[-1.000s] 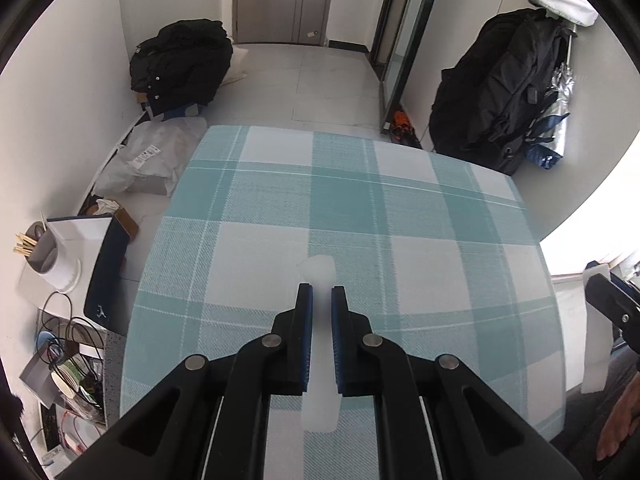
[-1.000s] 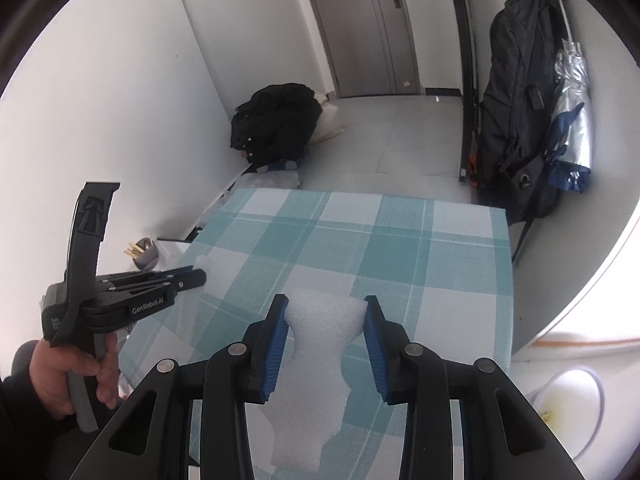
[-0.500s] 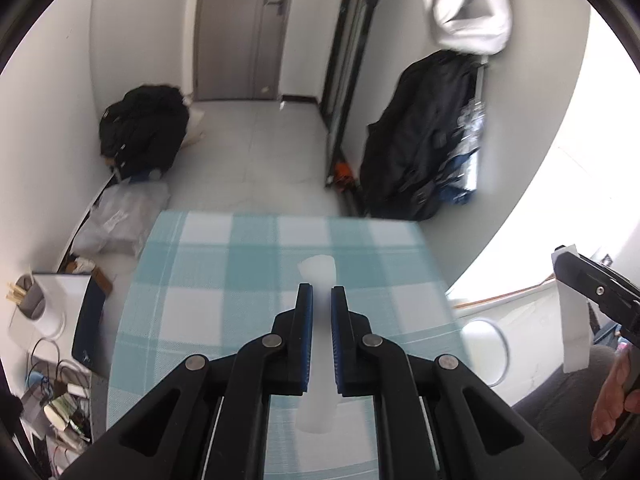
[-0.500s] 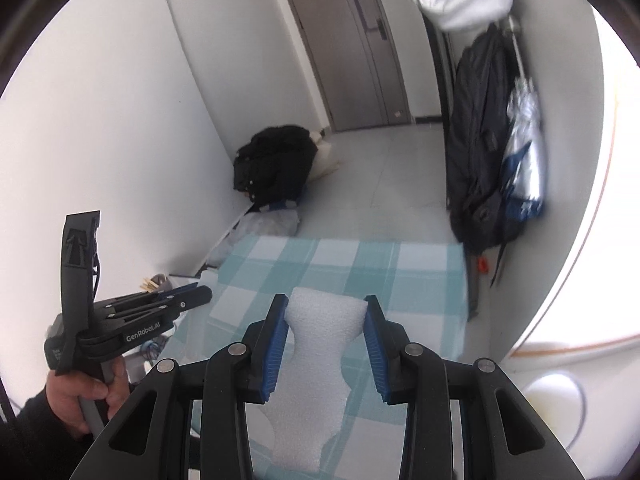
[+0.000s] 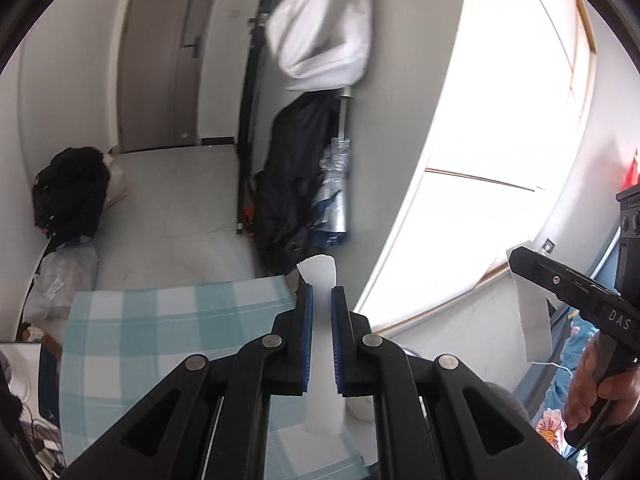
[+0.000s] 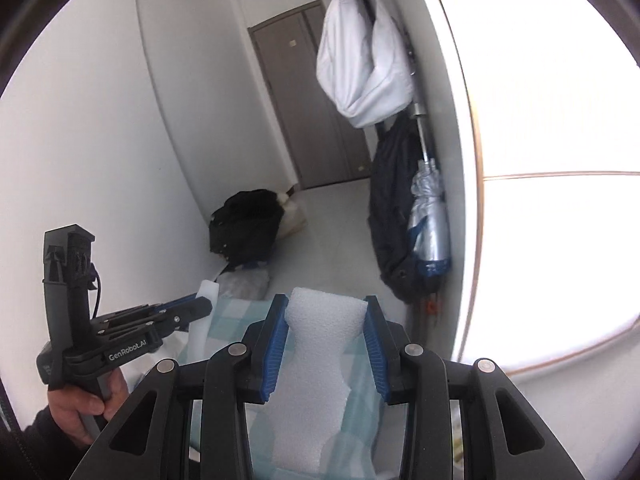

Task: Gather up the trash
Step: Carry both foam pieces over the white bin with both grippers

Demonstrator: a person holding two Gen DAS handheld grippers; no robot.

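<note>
My left gripper (image 5: 322,289) is shut on a thin white foam strip (image 5: 318,270), which sticks out past the tips and hangs below the jaws. My right gripper (image 6: 326,302) is shut on a wider piece of white foam sheet (image 6: 320,360), pinched at its sides by the blue pads. Both grippers are held in the air above the teal checked tablecloth (image 5: 160,320). The right wrist view shows the left gripper (image 6: 202,305) at the left with its strip (image 6: 206,312). The left wrist view shows the right gripper (image 5: 520,258) at the right with its foam (image 5: 534,320).
A black backpack (image 5: 72,192) lies on the floor by the left wall. A dark bag (image 5: 296,184) and a folded silver umbrella (image 6: 430,224) lean on the right wall under a hanging white bag (image 6: 364,64). A bright window (image 5: 500,120) fills the right side.
Both grippers have risen off the table and swung right toward the window, each keeping its foam piece. The table now sits lower and smaller in both views.
</note>
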